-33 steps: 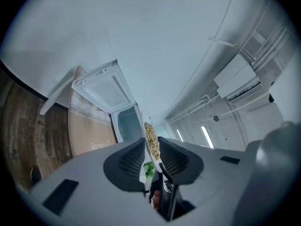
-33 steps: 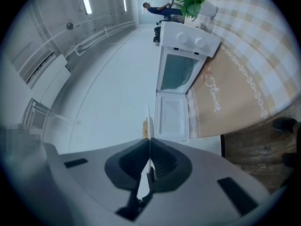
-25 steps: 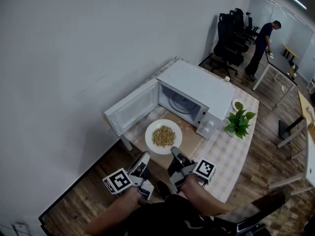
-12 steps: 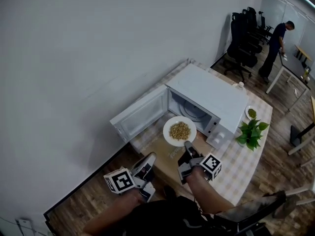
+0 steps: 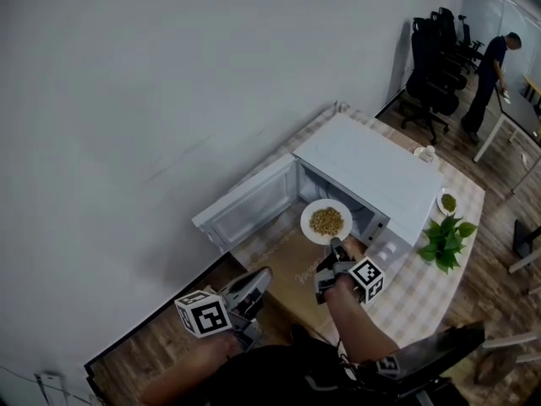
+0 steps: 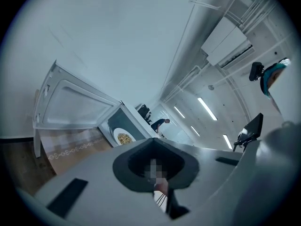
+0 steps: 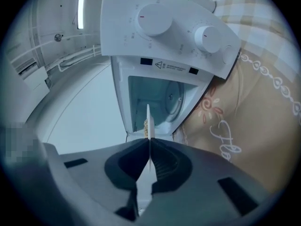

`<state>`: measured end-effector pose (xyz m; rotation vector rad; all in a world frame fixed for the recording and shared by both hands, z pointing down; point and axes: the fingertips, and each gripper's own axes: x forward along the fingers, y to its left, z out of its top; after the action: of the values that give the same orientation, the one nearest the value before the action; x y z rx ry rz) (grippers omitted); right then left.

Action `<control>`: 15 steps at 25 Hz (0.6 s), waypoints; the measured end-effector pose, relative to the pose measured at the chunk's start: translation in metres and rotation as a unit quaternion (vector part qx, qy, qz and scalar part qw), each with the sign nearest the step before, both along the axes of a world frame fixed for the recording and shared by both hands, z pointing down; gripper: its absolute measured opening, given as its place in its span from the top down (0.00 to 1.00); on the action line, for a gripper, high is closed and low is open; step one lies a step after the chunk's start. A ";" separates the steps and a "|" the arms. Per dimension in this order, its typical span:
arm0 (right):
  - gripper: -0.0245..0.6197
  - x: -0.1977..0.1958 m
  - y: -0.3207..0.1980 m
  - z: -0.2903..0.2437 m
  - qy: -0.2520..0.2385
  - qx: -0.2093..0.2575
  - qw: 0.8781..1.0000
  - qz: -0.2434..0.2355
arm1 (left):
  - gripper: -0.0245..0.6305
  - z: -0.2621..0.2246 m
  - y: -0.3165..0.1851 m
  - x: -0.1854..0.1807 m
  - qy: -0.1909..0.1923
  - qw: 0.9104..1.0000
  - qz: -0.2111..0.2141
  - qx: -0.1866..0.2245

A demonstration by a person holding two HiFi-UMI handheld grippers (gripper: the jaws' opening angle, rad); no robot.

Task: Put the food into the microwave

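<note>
A white plate of brownish food (image 5: 326, 221) hangs level at the mouth of the open white microwave (image 5: 372, 176). My right gripper (image 5: 337, 246) is shut on the plate's near rim. In the right gripper view the plate (image 7: 148, 121) shows edge-on between the pads of my right gripper (image 7: 149, 138), pointing into the lit cavity (image 7: 160, 98). The microwave door (image 5: 249, 203) is swung out to the left. My left gripper (image 5: 260, 277) stays low at the table's near side, shut and holding nothing. Its own view shows the left gripper (image 6: 153, 142) facing the door (image 6: 70, 102) and the plate (image 6: 124, 138) far off.
A checked cloth with a beige mat (image 5: 287, 265) covers the table. A potted plant (image 5: 445, 239) and a small dish (image 5: 448, 201) stand right of the microwave. A wall runs behind it. Office chairs (image 5: 431, 41) and a person (image 5: 490, 57) are far back.
My right gripper has carried the plate away from me, from above the mat up to the microwave's opening. The left gripper has shifted only slightly.
</note>
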<state>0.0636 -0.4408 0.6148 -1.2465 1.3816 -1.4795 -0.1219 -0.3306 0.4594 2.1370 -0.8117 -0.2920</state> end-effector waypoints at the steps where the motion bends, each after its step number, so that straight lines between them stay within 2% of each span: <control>1: 0.94 0.002 -0.005 0.005 0.001 -0.006 1.000 0.005 | 0.95 -0.002 -0.001 0.000 -0.001 1.000 -0.001 0.003; 8: 0.94 0.017 -0.036 0.034 0.002 -0.034 0.998 0.049 | 0.95 0.001 -0.005 0.000 -0.017 1.000 -0.006 0.010; 12: 0.94 0.024 -0.048 0.045 0.002 -0.042 0.997 0.071 | 0.95 -0.002 -0.011 0.001 -0.052 0.998 -0.004 0.037; 15: 0.94 0.029 -0.054 0.056 0.001 -0.049 0.995 0.087 | 0.95 -0.010 -0.011 0.007 -0.060 0.997 0.005 0.055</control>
<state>0.0923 -0.4952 0.6710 -1.3925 1.1809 -1.4396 -0.1144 -0.3416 0.4496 2.2787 -0.8706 -0.2095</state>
